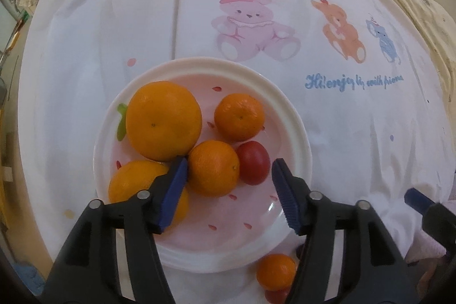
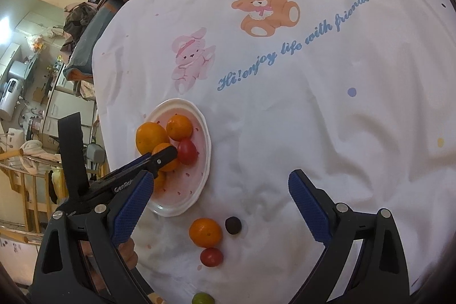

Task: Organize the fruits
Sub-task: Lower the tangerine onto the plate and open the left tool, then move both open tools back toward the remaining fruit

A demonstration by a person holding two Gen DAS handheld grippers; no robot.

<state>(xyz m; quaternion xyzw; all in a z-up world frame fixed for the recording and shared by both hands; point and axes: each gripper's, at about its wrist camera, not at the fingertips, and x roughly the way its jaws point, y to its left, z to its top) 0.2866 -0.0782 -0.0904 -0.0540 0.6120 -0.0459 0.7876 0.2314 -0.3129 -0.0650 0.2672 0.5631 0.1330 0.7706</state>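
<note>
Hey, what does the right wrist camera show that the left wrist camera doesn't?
Only the right wrist view shows a dark purple fruit and a green fruit lying on the sheet, plus the cluttered room beyond the bed. Only the left wrist view shows all four oranges on the plate clearly, including the lower-left orange. Both show the plate's red tomato, a loose orange, and the open left tongs.

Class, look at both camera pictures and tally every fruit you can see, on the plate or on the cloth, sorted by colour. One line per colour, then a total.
Orange: 5, with four on the plate and one on the cloth
Red: 2
Dark purple: 1
Green: 1
Total: 9
</note>
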